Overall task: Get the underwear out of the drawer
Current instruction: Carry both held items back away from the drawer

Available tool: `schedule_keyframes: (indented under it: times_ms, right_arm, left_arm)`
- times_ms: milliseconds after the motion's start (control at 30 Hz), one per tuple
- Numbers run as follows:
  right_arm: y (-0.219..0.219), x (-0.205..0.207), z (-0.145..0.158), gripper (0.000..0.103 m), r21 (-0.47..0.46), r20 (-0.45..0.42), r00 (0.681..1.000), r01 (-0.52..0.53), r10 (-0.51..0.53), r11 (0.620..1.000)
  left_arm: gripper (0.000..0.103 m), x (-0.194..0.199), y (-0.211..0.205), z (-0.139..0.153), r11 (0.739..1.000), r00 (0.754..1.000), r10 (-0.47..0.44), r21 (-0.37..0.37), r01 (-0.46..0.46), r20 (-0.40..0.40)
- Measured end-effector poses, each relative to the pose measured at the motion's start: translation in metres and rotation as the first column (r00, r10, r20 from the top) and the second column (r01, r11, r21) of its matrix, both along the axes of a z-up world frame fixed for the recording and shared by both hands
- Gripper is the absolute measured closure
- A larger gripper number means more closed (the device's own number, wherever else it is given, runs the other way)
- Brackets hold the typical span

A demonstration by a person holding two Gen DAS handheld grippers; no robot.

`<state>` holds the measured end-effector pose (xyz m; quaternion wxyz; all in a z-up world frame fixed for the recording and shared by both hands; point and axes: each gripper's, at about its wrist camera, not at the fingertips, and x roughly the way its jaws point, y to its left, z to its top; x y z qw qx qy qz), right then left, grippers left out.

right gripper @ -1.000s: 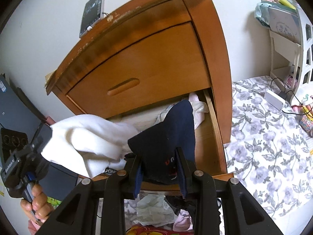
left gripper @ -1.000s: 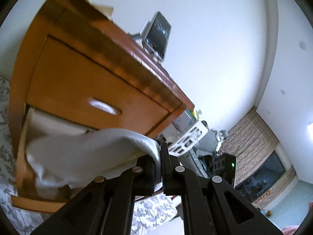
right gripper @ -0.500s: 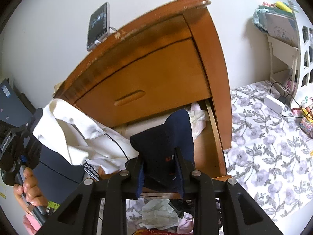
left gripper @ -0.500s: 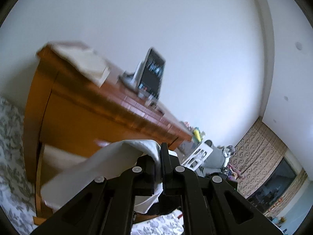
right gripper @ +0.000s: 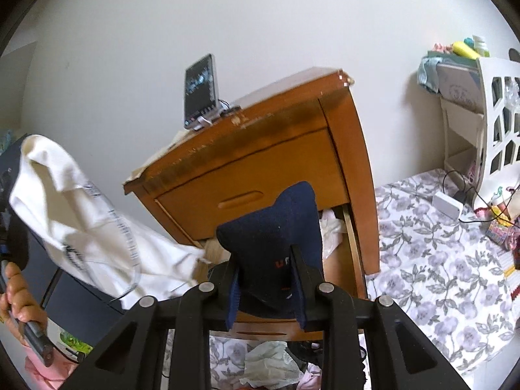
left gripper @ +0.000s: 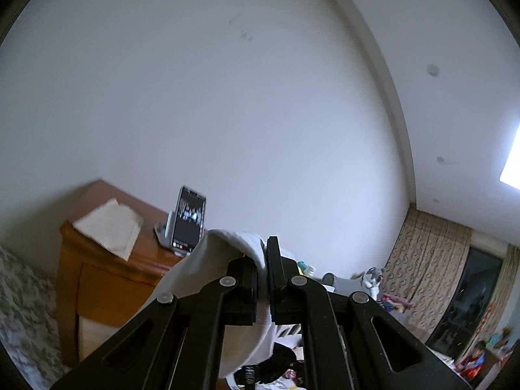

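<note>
My right gripper is shut on dark navy underwear, which hangs over its fingers above the open lower drawer of a wooden nightstand. Pale clothes still lie in that drawer. The upper drawer is closed. My left gripper is shut on a white garment and held high, looking across the nightstand's top. In the right wrist view that white garment drapes from the upper left down to the drawer. A hand grips the handle below it.
A phone on a stand sits on the nightstand top, beside a pale folded sheet. Floral bedding lies to the right, with a white box and cable and a white shelf unit. Crumpled clothes lie below the drawer.
The left gripper has risen steeply with the white garment, so the nightstand dropped low in its view. The right gripper lifted the navy underwear higher above the drawer.
</note>
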<state>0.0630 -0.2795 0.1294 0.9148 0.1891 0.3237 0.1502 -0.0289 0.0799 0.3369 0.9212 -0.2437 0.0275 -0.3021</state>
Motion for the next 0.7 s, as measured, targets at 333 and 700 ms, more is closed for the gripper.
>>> schedule_keyframes:
  times_ms: [333, 700]
  right_arm:
    - [0.001, -0.039, 0.014, 0.075, -0.015, 0.021, 1.0, -0.011, 0.011, 1.0]
    - [0.006, -0.073, 0.0, 0.075, -0.04, -0.03, 0.999, -0.017, 0.016, 0.999]
  left_arm:
    - [0.098, -0.044, -0.011, -0.003, 0.998, 0.999, 0.02, 0.055, -0.019, -0.029]
    - [0.098, -0.055, -0.021, -0.049, 0.993, 0.978, 0.036, 0.114, -0.012, -0.205]
